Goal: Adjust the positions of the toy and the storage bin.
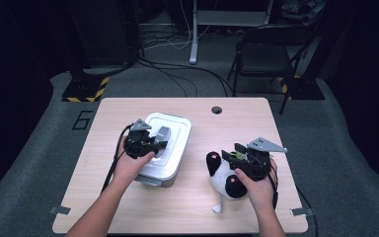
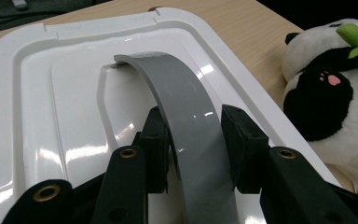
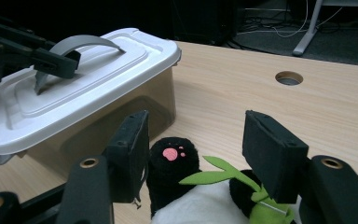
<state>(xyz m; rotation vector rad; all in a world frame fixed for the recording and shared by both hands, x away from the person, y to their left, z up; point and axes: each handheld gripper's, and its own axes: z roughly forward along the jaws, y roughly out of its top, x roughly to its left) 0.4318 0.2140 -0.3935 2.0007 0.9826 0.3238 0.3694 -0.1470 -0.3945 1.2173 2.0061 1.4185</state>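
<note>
- Handle, grey and arched, rises from the white lid of the storage box and runs straight between the left claw's 2 jaws, which are clamped on its sides.
- Right claw sits with jaws apart over the panda plush, its black paw and green leaf just ahead of the pads; I cannot tell whether they touch.
- Risk, as I judge it: the glossy curved strap may slip from the left pads if pulled at a tilt.
- Lifting could raise the whole box should the lid's latches hold, tipping it towards the plush just beside.
</note>
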